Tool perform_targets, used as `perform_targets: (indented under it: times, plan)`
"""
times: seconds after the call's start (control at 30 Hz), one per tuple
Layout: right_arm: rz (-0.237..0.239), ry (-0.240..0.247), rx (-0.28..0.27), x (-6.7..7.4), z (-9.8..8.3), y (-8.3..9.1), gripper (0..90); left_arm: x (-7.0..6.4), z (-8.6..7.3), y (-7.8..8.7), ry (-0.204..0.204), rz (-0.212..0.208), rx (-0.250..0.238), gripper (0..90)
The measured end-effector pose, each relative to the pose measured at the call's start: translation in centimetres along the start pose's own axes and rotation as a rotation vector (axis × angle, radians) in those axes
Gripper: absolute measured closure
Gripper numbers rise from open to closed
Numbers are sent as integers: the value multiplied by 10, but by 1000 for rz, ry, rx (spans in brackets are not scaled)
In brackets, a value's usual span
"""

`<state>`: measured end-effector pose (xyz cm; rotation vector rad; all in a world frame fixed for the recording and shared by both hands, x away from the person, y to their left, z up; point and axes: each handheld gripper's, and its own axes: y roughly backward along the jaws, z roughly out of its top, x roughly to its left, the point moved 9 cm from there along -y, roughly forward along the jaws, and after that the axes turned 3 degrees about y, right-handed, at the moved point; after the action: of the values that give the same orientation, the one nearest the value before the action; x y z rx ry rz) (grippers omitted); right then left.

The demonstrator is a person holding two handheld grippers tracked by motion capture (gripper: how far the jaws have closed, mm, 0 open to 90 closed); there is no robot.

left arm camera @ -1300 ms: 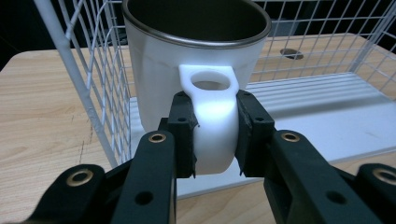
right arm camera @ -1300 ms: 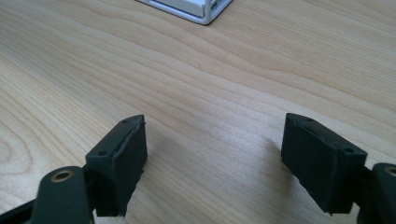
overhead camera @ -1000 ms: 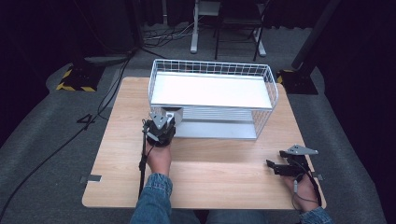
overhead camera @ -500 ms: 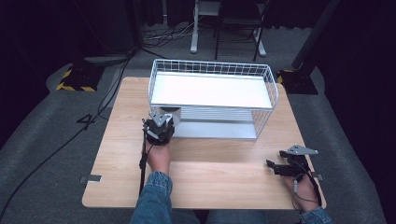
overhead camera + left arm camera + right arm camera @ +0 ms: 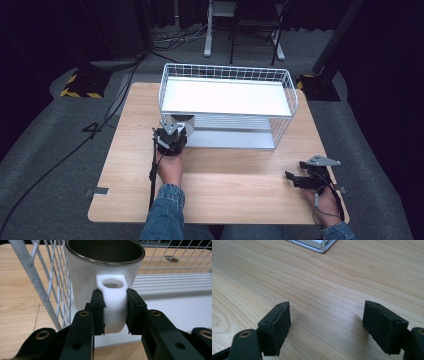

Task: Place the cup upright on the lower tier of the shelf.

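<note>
A white mug [image 5: 105,272] with a dark metal inside stands upright at the left end of the white wire rack's [image 5: 227,75] lower shelf. My left gripper [image 5: 114,308] is shut on the mug's white handle [image 5: 113,305], one jaw on each side. From above, the left gripper [image 5: 171,137] sits at the rack's front left corner, with the mug [image 5: 184,122] just beyond it. My right gripper [image 5: 292,179] rests low over the table near the front right edge. Its jaws stand wide apart over bare wood, so the right gripper [image 5: 327,322] is open with nothing between them.
The two-level wire rack has a white top tray [image 5: 225,97] and takes up the table's far half. The wooden table [image 5: 235,185] in front of it is bare. A rack corner [image 5: 319,246] lies ahead of the right gripper. Cables and stands sit on the floor behind.
</note>
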<state>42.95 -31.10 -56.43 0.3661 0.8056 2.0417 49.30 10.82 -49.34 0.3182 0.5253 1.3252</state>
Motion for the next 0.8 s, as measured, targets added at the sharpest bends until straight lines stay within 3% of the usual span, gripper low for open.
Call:
perform_targets:
  times: [0.17, 0.3, 0.5, 0.8]
  plan:
    - [0, 1, 0, 0, 0, 0, 227, 1, -4, 2, 16, -11, 23, 709]
    - [0, 1, 0, 0, 0, 0, 227, 0, -4, 3, 5, -9, 26, 702]
    - [0, 1, 0, 0, 0, 0, 227, -4, -2, 3, -6, -21, 17, 531]
    - [1, 1, 0, 0, 0, 0, 227, -6, 9, 22, -29, -22, -31, 432]
